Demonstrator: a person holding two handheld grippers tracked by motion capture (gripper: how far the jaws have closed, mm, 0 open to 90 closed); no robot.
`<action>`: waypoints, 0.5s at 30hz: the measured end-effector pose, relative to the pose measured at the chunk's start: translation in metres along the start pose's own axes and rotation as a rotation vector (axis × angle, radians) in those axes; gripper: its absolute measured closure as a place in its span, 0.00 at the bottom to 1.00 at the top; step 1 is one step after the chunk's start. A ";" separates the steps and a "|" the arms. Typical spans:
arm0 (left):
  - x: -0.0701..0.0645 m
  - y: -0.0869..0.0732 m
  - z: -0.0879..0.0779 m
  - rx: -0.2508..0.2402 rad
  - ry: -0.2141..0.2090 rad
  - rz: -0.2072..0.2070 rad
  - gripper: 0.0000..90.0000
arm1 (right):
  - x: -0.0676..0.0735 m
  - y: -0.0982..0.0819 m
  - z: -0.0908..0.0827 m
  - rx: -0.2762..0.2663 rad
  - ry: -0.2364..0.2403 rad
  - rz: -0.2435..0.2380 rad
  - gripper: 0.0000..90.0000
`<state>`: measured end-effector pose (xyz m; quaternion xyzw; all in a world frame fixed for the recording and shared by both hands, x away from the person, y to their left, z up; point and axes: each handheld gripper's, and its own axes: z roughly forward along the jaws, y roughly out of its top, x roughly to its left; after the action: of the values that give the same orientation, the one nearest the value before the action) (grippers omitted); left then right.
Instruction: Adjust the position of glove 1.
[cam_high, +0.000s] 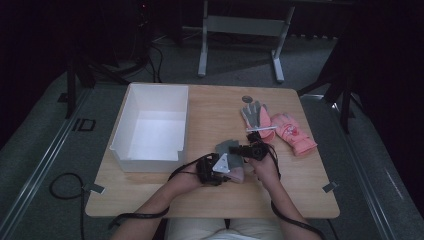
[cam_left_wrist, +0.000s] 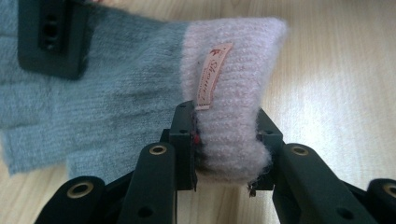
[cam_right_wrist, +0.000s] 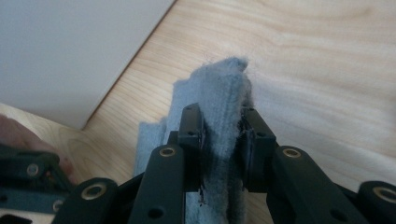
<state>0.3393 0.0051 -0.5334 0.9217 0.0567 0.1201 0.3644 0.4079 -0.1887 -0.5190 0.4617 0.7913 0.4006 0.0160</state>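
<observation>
Grey-and-pink glove sits near the middle of the table, just right of the white bin, and you've got it pinched at both ends. Your left gripper is clamped down on the pink cuff, right below the little sewn label, and the right gripper is squeezed onto a bunched fold of the grey finger end. Neither pair of jaws is fully together, there's just a thick wad of knit filling each gap.

If you're lifting it toward the bin, I'd bring both hands up level with each other so the knit doesn't stretch or slip out of one side. The cuff grip looks solid. The grey end looks a bit shallower, so I'd watch that one and clear the bin wall before you let go.

Stuff that's hard to read: the high view is dim, and your hands cover most of the glove there. I can't tell if any of it touches the table. In the left gripper view the other gripper's jaw cuts off the top left of the glove. Two more gloves, another grey-and-pink glove and a pink mitten, lie far right, details fuzzy.
</observation>
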 end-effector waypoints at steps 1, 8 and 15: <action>0.000 0.010 -0.010 -0.003 0.014 0.013 0.76 | 0.003 0.005 -0.013 -0.035 0.015 -0.001 0.82; 0.003 0.043 -0.039 0.012 0.050 0.067 0.76 | 0.016 0.021 -0.047 -0.116 0.019 -0.040 0.82; 0.017 0.067 -0.070 0.033 0.053 0.121 0.76 | 0.024 0.041 -0.070 -0.167 0.021 -0.057 0.82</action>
<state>0.3387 0.0057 -0.4355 0.9259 0.0124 0.1651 0.3396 0.3957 -0.2038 -0.4368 0.4319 0.7682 0.4692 0.0574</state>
